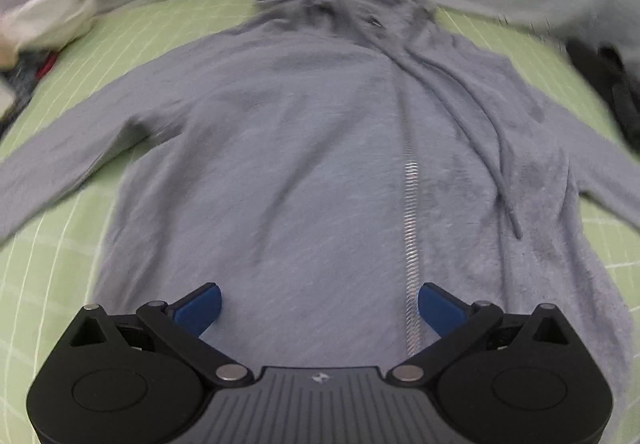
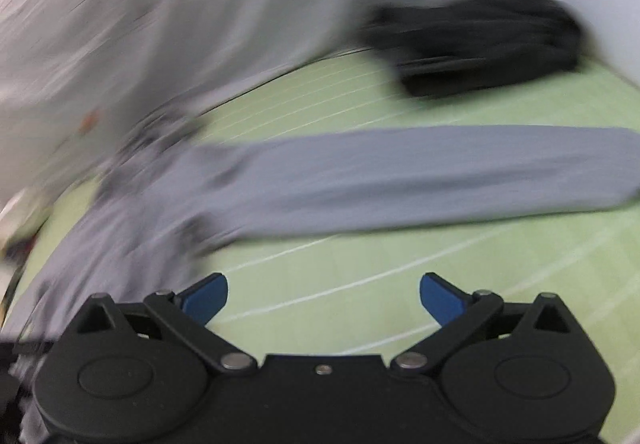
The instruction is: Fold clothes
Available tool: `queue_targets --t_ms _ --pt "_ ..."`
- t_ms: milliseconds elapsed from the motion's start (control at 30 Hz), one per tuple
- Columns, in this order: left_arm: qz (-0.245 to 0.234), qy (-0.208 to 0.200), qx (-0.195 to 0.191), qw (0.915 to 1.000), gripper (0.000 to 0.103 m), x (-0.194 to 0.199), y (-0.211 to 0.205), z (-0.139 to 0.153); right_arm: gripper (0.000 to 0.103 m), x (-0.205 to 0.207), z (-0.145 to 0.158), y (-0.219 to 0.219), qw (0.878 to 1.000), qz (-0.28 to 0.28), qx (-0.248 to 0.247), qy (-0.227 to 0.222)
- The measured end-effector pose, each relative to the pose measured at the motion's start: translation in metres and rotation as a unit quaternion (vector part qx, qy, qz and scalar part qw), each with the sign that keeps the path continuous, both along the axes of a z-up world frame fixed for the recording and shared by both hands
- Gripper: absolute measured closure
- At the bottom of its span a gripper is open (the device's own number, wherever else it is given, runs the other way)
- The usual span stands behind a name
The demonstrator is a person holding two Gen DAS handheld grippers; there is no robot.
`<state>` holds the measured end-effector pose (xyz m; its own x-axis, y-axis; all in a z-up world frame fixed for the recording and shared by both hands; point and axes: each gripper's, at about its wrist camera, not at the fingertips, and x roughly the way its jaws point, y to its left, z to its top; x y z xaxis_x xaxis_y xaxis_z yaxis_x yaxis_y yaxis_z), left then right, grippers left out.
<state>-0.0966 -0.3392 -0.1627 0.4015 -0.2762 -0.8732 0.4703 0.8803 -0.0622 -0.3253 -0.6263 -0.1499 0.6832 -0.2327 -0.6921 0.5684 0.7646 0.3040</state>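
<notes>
Hoodie lies flat, zipper up, ahead of the left claw, jaws apart. Only the right claw, jaws wide and empty, sees its outstretched sleeve and dark clothes beyond, on the green gridded counter.

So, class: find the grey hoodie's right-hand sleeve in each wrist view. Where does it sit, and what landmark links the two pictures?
Left wrist view: the sleeve runs off the right edge, beside the zip.
Right wrist view: the same sleeve lies stretched across the middle, above the open right gripper.
Shared landmark: the dark folded garment on the green grid mat.
</notes>
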Motion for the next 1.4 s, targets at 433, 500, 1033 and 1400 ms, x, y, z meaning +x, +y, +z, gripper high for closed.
queue_targets --t_ms 433,500,1033,1400 --pt "-0.002 0.005 -0.01 0.9999 0.0 0.023 0.125 -0.004 0.058 0.031 -0.012 0.126 0.994 0.057 0.039 0.085" --pt "-0.009 -0.012 -0.001 0.9999 0.0 0.024 0.13 0.001 0.073 0.027 -0.009 0.132 0.994 0.038 0.047 0.095" --pt "0.219 -0.042 -0.037 0.9741 0.0 0.101 0.294 0.021 0.001 0.083 0.021 0.192 0.979 0.007 -0.142 0.149" --pt "0.303 -0.063 -0.012 0.9507 0.0 0.127 0.38 0.013 0.0 0.161 -0.024 0.232 0.986 0.031 -0.066 0.152"
